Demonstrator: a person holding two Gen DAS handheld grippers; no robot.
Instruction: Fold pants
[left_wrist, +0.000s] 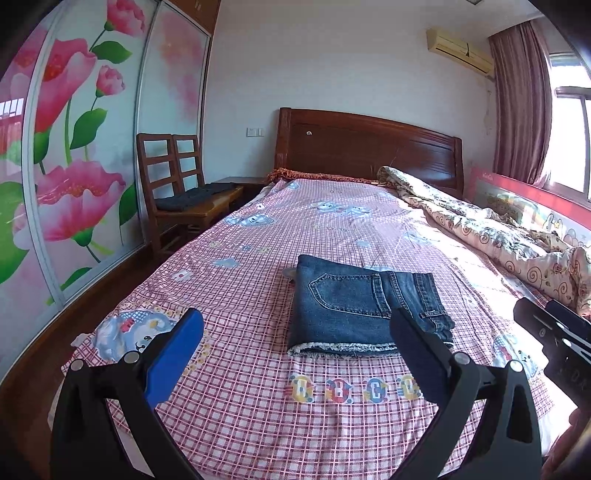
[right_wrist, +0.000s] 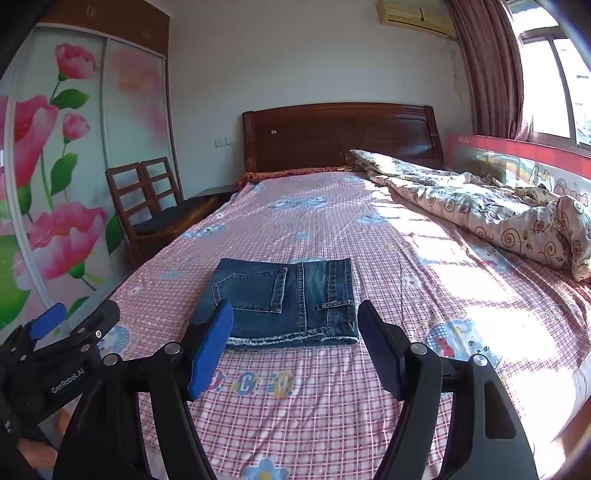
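Bedroom with flower-print wardrobe (left_wrist: 74, 147), two wooden chairs (left_wrist: 173, 184) and a bed (left_wrist: 258, 406) in pink checked sheet is filling the left wrist view. Folded jeans (left_wrist: 354, 314) are lying mid-bed, a rumpled quilt (left_wrist: 498, 232) along the window side. Left gripper (left_wrist: 295, 325) is hovering in front of the jeans, jaws spread, gripping nothing.

Right wrist view: right gripper (right_wrist: 295, 321) is hanging just before the jeans' (right_wrist: 284, 299) frayed near edge, jaws apart, empty. Left gripper is showing at lower left, a hand (right_wrist: 37, 450) holding it.
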